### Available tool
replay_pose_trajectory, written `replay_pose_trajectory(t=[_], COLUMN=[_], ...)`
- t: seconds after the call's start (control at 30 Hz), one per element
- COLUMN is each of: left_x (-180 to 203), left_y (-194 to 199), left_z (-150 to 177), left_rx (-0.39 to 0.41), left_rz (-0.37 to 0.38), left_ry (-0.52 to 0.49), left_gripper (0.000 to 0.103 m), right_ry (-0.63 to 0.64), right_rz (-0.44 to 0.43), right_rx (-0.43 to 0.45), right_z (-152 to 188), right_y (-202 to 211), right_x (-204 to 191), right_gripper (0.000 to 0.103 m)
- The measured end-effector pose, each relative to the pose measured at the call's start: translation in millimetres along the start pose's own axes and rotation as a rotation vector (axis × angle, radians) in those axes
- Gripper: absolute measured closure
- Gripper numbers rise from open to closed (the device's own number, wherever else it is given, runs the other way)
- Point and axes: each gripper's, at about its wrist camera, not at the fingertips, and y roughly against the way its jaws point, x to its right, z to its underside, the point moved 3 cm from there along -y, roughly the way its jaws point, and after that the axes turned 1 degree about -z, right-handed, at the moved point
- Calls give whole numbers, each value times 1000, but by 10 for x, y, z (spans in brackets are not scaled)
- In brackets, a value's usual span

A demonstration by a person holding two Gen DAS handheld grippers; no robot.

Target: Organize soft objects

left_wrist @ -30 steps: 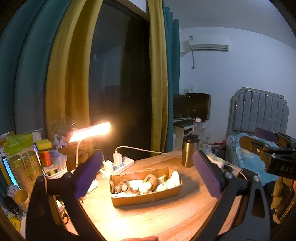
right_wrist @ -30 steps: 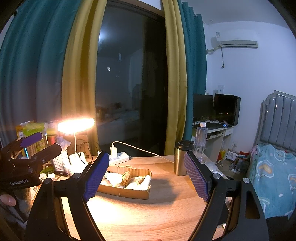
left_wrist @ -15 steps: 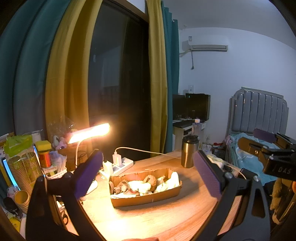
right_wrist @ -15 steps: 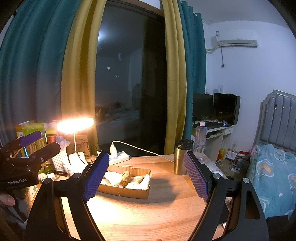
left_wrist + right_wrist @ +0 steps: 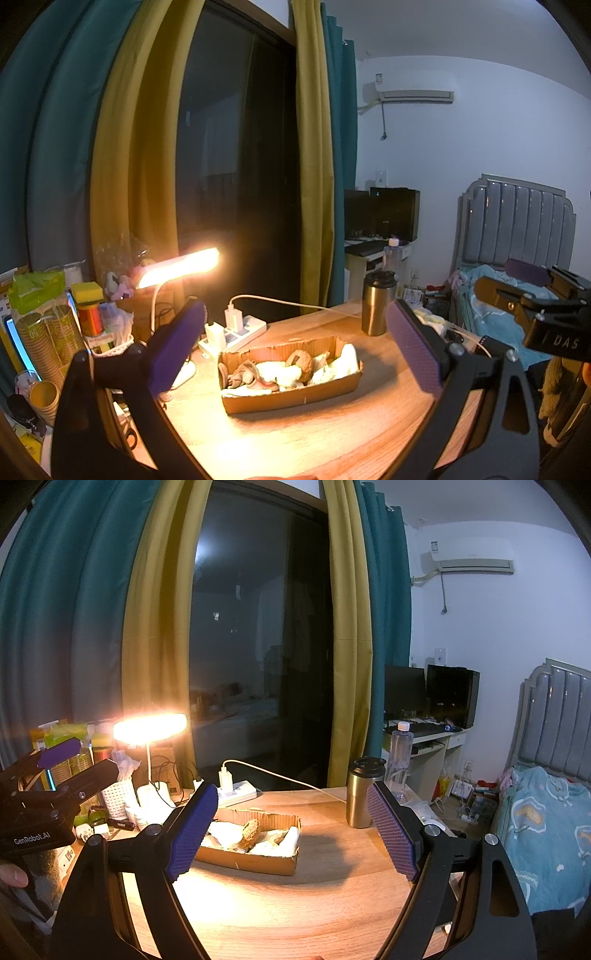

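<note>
A shallow cardboard box point(image 5: 295, 397) sits on the wooden table point(image 5: 332, 435) under the lamp light. It holds several soft objects point(image 5: 288, 369), white and brown, heaped together. It also shows in the right wrist view point(image 5: 255, 860) with its soft objects point(image 5: 249, 832). My left gripper point(image 5: 295, 350) is open and empty, held above the table on the near side of the box. My right gripper point(image 5: 291, 830) is open and empty, also back from the box. Each gripper shows at the edge of the other's view.
A lit desk lamp point(image 5: 177, 267) stands left of the box. A white power strip point(image 5: 236, 332) with a cable lies behind it. A steel tumbler point(image 5: 376, 308) stands at the back right. Cups and clutter point(image 5: 48, 332) crowd the left edge. A bed point(image 5: 546, 819) is on the right.
Both views have barely shifted. The grippers stay open and the box has not moved.
</note>
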Motion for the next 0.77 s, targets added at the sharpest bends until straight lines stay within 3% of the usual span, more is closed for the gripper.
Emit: replay_pose_trajectory(t=[0.57, 0.77], left_x=[3, 15], left_y=[-16, -46], left_z=[-6, 37], left_rx=[-2, -2], left_rz=[3, 39], left_ry=[-3, -2], left_gripper=[4, 4], right_ry=[0, 0], right_rz=[1, -4], right_rx=[-1, -10], right_z=[-3, 51], right_y=[-3, -41], right_x=[-2, -7], right_gripper=[18, 18])
